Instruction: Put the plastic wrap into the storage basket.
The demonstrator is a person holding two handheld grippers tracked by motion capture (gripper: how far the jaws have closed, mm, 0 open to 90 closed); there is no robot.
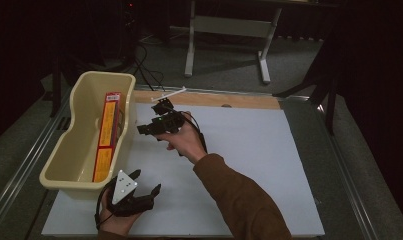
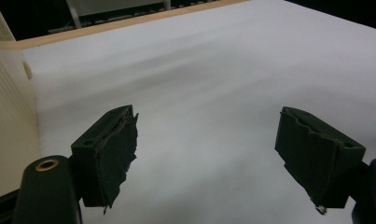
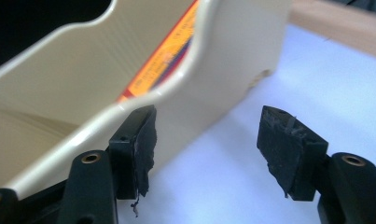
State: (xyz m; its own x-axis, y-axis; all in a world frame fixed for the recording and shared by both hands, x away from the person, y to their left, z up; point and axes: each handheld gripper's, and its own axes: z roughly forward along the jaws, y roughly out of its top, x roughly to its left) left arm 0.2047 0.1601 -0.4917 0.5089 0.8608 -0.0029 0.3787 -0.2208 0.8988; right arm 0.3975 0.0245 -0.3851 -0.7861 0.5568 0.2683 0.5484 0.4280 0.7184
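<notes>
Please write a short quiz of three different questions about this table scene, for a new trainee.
1. True or false: the red and yellow box lies inside the cream tub.
2. Which gripper is nearer the tub's far end? A) left gripper B) right gripper
3. Fill in: both grippers hold ____ between their fingers.

Key: 1 true; 2 B; 3 nothing

The red-and-yellow box (image 1: 107, 135) lying in the cream tub (image 1: 84, 90) carries print, but it is too small and blurred to read.
</notes>
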